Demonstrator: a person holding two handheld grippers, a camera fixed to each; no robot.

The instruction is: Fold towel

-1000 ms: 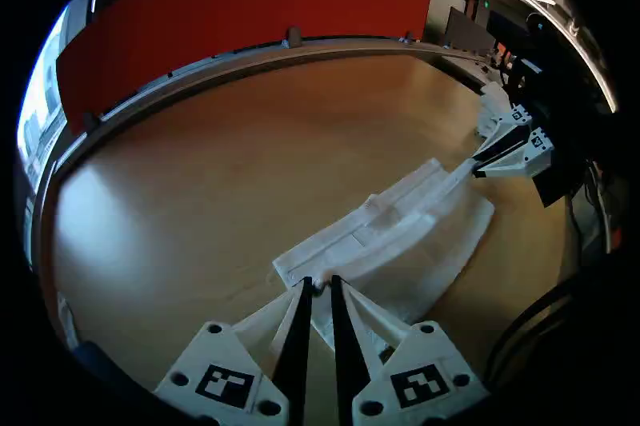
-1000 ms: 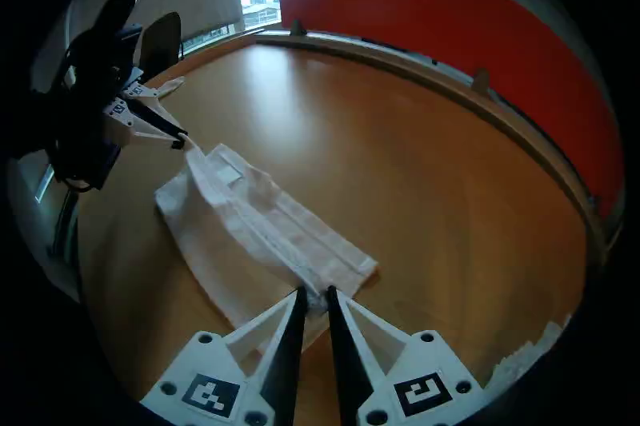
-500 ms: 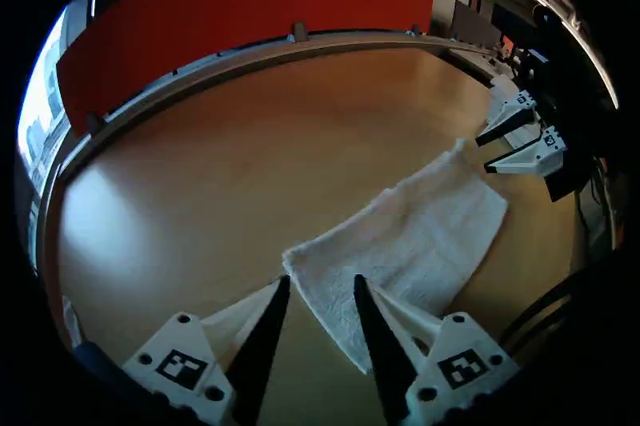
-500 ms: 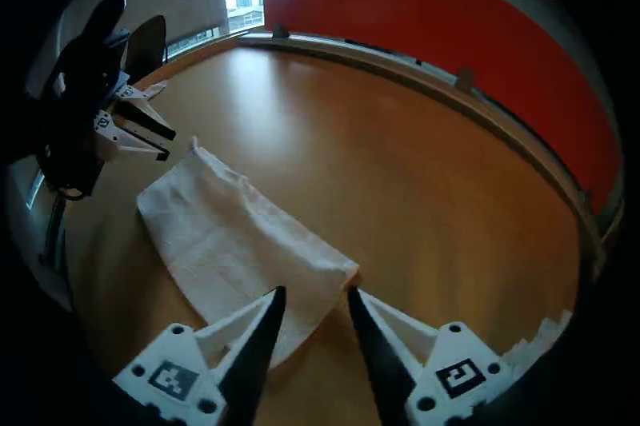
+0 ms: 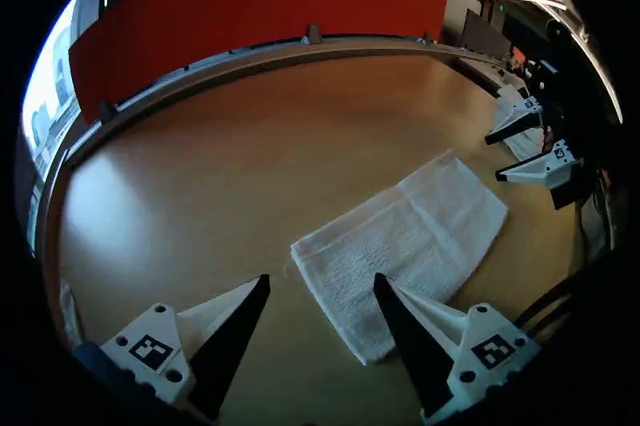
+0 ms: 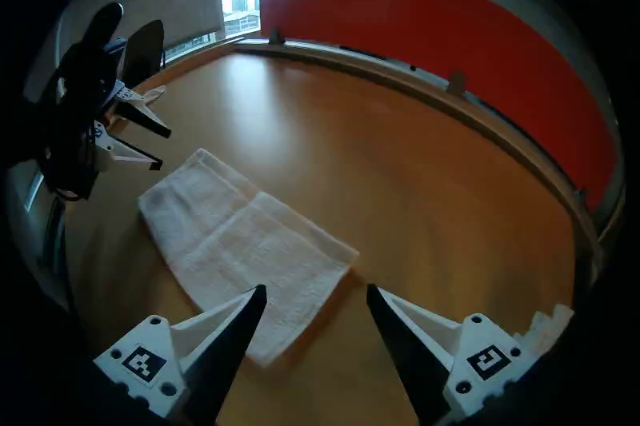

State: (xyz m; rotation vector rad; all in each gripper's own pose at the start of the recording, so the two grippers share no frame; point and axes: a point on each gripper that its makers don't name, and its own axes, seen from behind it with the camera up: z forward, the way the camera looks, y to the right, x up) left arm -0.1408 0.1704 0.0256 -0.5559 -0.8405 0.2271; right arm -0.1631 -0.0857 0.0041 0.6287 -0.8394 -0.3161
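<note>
Wooden worktop (image 5: pixel 224 162), red partition (image 5: pixel 240 10) across the upper frame. Towel (image 5: pixel 400 242) lies folded at centre right. Left gripper (image 5: pixel 320 277) and right gripper (image 6: pixel 316 288) jaws released, wider than before.

Left claw (image 5: pixel 320 278): fingers spread wide apart, tips angled downward. Right claw (image 6: pixel 316 288): fingers likewise spread wide. The two claws face each other from opposite ends, well apart.

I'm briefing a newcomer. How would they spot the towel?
Find the red partition edging the wooden table. On that table lies the towel: a flat folded white terry rectangle, unlike the rigid left gripper and right gripper at its ends.
</note>
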